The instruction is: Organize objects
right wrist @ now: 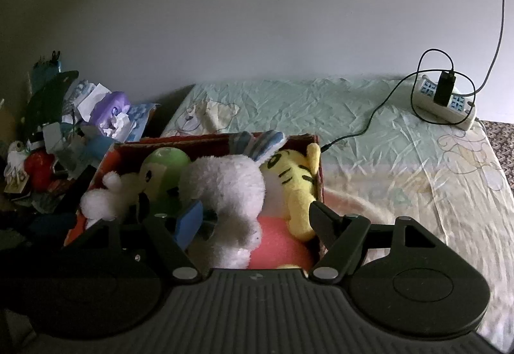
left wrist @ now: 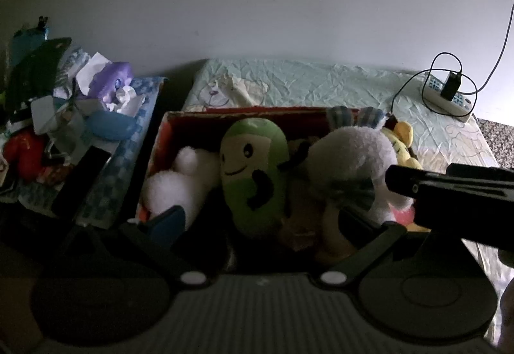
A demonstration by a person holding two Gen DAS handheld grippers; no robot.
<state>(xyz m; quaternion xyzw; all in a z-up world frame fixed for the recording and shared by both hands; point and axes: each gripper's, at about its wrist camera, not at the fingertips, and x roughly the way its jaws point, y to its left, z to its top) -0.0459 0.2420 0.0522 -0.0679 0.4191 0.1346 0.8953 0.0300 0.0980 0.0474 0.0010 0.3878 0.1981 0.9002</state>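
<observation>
We hover both grippers over the red box (right wrist: pixel 302 142) near the bed's (right wrist: pixel 385 135) left edge, already crammed with plush toys. The left gripper (left wrist: pixel 257 219) and right gripper (right wrist: pixel 253 219) have jaws apart, empty. We judge tucking the white rabbit (right wrist: pixel 231 190) deeper works best, pressing gently.

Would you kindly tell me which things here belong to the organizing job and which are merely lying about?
Part of the job:
- red cardboard box
- green smiling plush
- white fluffy rabbit plush
- yellow striped tiger plush
- small white pompom plush

Lying about:
- white power strip with black charger
- pale green wrinkled sheet
- purple tissue pack in the clutter pile
</observation>
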